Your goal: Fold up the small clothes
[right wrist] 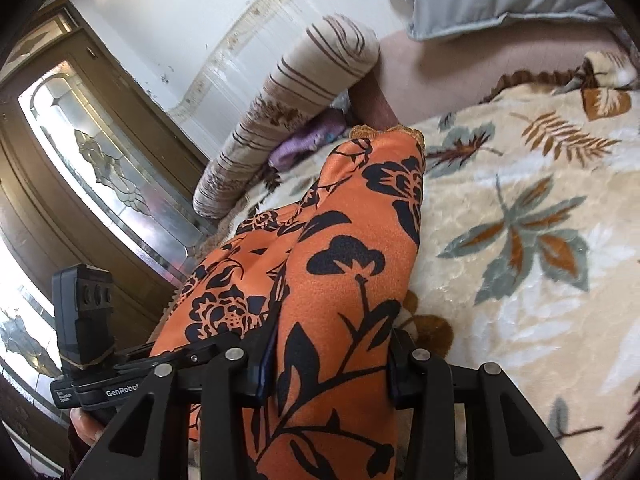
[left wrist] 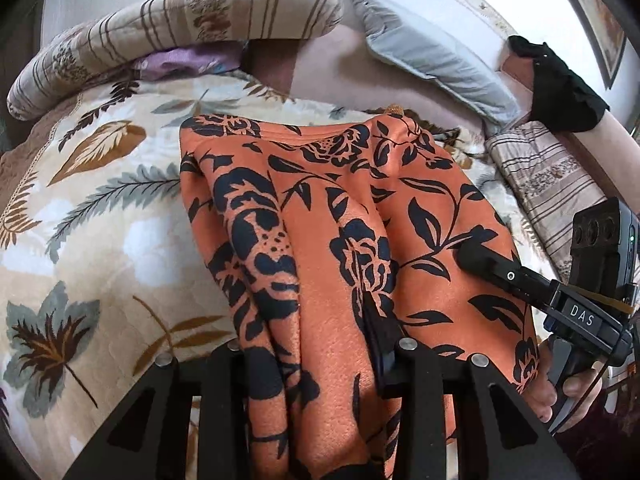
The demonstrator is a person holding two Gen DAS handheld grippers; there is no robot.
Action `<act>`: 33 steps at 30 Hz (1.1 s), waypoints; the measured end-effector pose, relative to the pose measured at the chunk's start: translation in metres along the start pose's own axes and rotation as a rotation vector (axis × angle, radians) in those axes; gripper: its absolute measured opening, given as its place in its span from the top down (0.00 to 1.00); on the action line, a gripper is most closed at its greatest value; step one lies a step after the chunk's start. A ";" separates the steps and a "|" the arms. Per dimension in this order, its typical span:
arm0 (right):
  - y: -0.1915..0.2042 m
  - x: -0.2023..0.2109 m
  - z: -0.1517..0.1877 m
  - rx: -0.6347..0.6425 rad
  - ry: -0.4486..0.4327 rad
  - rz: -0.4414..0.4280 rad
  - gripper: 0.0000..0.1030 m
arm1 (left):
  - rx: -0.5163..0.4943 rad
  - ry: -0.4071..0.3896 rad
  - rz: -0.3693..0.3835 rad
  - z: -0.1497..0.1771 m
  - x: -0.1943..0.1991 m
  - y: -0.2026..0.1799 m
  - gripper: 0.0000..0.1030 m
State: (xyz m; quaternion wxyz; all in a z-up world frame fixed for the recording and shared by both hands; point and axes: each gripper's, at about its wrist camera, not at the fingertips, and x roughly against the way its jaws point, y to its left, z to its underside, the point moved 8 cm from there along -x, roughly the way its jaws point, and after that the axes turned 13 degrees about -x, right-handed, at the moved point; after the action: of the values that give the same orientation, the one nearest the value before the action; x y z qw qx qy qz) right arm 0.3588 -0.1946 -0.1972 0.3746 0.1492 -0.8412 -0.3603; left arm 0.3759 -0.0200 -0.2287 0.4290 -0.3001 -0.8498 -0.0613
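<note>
Bed with leaf-print blanket; on it: orange floral garment, striped bolster, grey pillow

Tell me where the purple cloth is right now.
The purple cloth lies at the far edge of the leaf-print blanket, tucked under the striped bolster, beyond the orange garment; upper left in the left wrist view.

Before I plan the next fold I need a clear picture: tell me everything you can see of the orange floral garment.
The orange floral garment is soft, slightly textured cloth printed with black flowers and leaves. It drapes in long bunched folds over the leaf-patterned blanket, its far edge showing a mustard lace trim. The left hand-held gripper and the right hand-held gripper each pinch its near end.
</note>
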 end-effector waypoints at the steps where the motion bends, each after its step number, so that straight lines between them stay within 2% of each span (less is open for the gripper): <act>1: -0.001 0.006 0.000 0.001 -0.008 -0.001 0.58 | -0.006 -0.003 0.002 0.000 0.001 -0.005 0.64; 10: -0.027 0.065 0.010 -0.013 -0.049 0.026 0.58 | -0.069 0.019 0.040 0.009 0.004 -0.063 0.64; 15: -0.051 0.089 0.025 -0.064 -0.055 0.035 0.58 | -0.104 0.043 0.038 0.023 0.003 -0.092 0.64; 25: -0.068 0.106 0.048 -0.082 -0.025 0.047 0.58 | -0.082 0.075 0.035 0.056 0.001 -0.115 0.64; 33: -0.079 0.094 0.063 -0.074 0.027 0.059 0.58 | -0.073 0.113 0.008 0.075 -0.009 -0.112 0.64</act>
State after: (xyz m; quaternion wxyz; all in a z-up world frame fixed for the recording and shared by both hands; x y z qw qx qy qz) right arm 0.2470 -0.2672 -0.2332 0.4017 0.1153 -0.8262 -0.3777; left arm 0.2647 -0.0884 -0.2657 0.4652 -0.3149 -0.8203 -0.1076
